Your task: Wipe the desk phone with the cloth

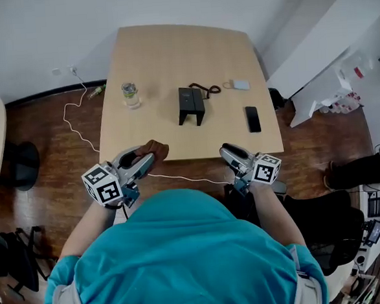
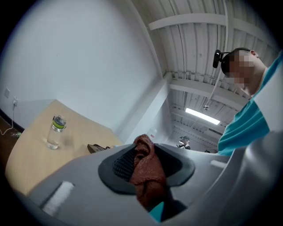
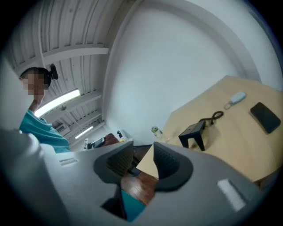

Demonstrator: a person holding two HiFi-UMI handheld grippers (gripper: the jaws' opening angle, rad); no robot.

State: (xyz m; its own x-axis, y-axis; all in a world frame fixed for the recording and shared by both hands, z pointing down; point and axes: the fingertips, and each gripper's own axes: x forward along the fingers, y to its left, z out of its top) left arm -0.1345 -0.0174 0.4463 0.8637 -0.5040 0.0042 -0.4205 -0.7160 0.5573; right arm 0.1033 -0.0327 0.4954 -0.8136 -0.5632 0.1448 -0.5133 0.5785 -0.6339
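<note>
The black desk phone (image 1: 191,105) stands near the middle of the light wooden table (image 1: 170,52), its coiled cord trailing to the right. My left gripper (image 1: 148,159) hovers at the table's near edge, shut on a rust-brown cloth (image 1: 156,148). In the left gripper view the cloth (image 2: 146,172) is bunched between the jaws, and the phone (image 2: 97,148) shows just beyond them. My right gripper (image 1: 227,152) is held off the near edge to the right; its jaws stand apart with nothing between them. In the right gripper view (image 3: 142,152) the phone (image 3: 194,132) lies ahead on the table.
A clear water bottle (image 1: 130,94) stands left of the phone. A dark smartphone (image 1: 252,118) and a small white device (image 1: 240,85) lie to its right. A white cable (image 1: 77,120) runs across the wooden floor. A black chair (image 1: 338,225) stands at right.
</note>
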